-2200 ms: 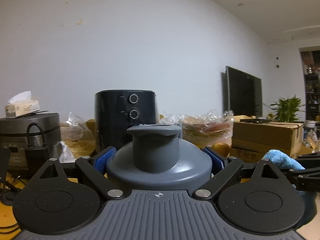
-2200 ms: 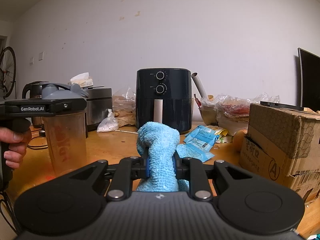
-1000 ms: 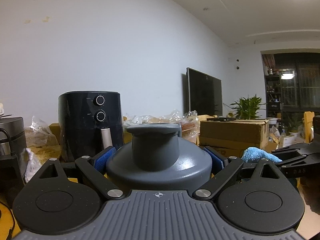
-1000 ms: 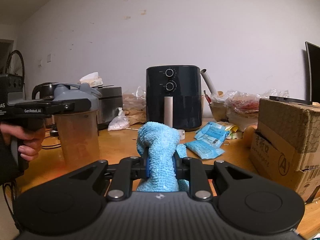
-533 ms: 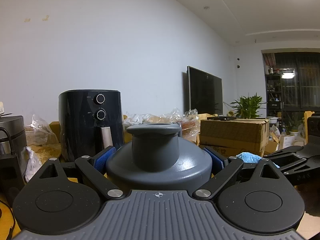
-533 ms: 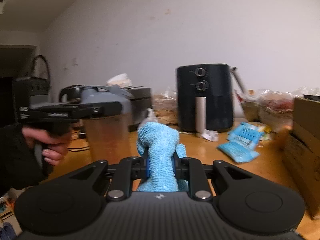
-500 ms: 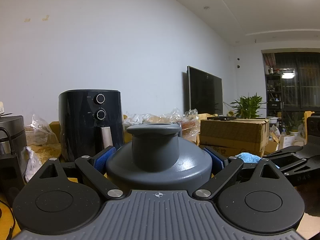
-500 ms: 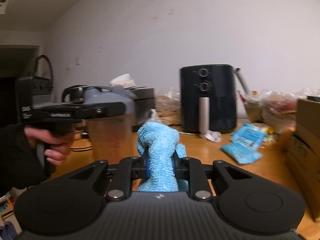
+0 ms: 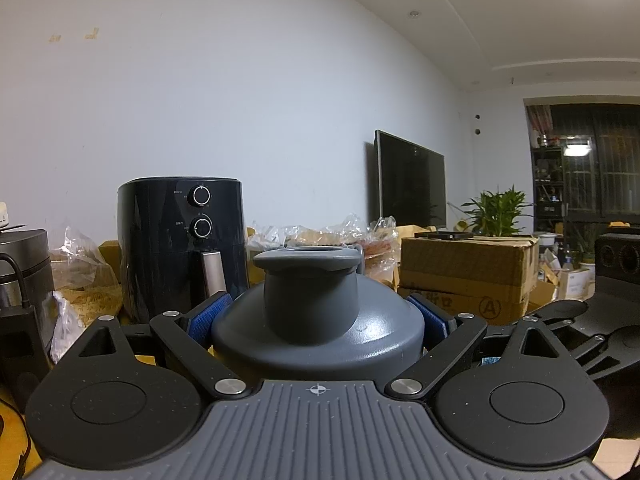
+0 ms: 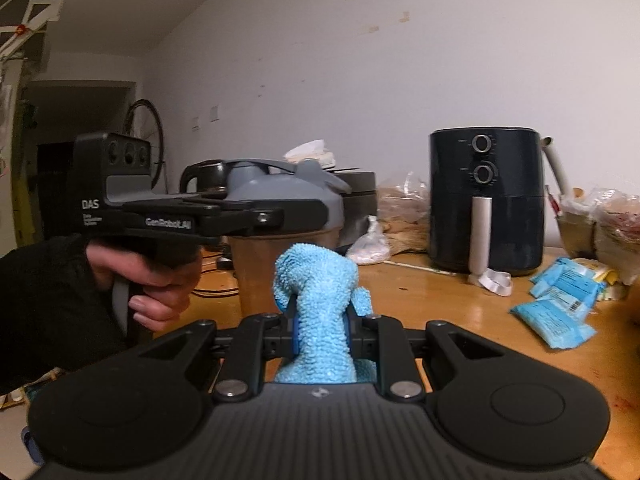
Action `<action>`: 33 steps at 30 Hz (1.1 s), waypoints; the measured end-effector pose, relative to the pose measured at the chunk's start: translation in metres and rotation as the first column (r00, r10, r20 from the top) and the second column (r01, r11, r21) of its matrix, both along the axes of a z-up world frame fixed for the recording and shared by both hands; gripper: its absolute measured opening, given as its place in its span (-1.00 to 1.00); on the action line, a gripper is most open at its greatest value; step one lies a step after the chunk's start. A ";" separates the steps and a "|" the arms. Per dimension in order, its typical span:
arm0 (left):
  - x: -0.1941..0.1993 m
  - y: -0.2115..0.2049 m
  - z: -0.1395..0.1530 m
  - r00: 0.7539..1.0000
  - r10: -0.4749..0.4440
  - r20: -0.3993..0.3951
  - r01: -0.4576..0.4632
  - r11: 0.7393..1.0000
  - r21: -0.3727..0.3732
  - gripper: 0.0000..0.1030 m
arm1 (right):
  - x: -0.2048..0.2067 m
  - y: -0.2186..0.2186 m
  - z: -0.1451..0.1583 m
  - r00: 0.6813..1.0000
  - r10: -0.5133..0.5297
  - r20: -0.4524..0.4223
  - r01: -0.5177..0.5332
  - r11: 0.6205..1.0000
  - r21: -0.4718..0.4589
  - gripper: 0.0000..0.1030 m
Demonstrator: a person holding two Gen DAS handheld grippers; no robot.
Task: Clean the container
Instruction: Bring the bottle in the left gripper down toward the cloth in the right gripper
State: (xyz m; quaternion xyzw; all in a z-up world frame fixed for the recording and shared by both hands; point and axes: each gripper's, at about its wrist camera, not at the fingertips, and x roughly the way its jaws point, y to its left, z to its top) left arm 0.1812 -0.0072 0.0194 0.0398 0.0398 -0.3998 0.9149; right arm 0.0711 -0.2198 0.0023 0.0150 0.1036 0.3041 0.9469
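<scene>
Left gripper [image 9: 318, 316] was clamped on the grey lid [image 9: 316, 320] of a shaker bottle [image 10: 276, 256], its blue pads [image 9: 208, 314] pressed against both sides of the lid. From the right wrist view the bottle hung below those jaws, upright, translucent brown body, lid on and spout cap shut; whether its base touched the wooden table [image 10: 460, 308] could not be told. A person's hand [image 10: 156, 284] in a dark sleeve held the left gripper's handle.

Right gripper [image 10: 320, 322] was closed tight on a light blue microfibre cloth [image 10: 320, 292], which bunched up above its jaws and pointed toward the bottle. Bottle sat just ahead and slightly left of the cloth, near it; contact could not be confirmed.

Progress, judged: early. Bottle secured, cloth in hand and lined up; no wiping evident, and the bottle wall looked brownish and cloudy. Left to do: press cloth to the outer wall, rub it around, probably lid too. Inside cannot be reached with the lid on.

Beyond the right gripper: black air fryer [image 10: 486, 200], blue snack packets [image 10: 560, 304] to its right, rice cooker [image 10: 360, 200] behind the bottle.
</scene>
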 end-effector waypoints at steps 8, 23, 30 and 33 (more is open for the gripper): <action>-0.001 -0.001 0.001 1.000 0.001 -0.003 -0.001 1.000 0.004 0.84 | 0.007 0.010 0.004 0.999 0.045 0.009 -0.045 0.999 -0.021 -0.72; -0.004 -0.002 -0.002 1.000 0.001 -0.006 -0.001 1.000 0.009 0.84 | 0.019 0.016 0.012 0.997 0.072 0.015 -0.070 0.994 -0.079 -0.72; -0.005 -0.003 -0.002 1.000 0.002 -0.007 -0.002 1.000 0.011 0.84 | 0.021 0.018 0.014 0.997 0.079 -0.010 -0.079 0.990 -0.121 -0.70; -0.005 -0.003 -0.002 1.000 0.002 -0.007 -0.002 1.000 0.010 0.84 | 0.022 0.021 0.011 0.996 0.081 -0.026 -0.084 0.986 -0.146 -0.70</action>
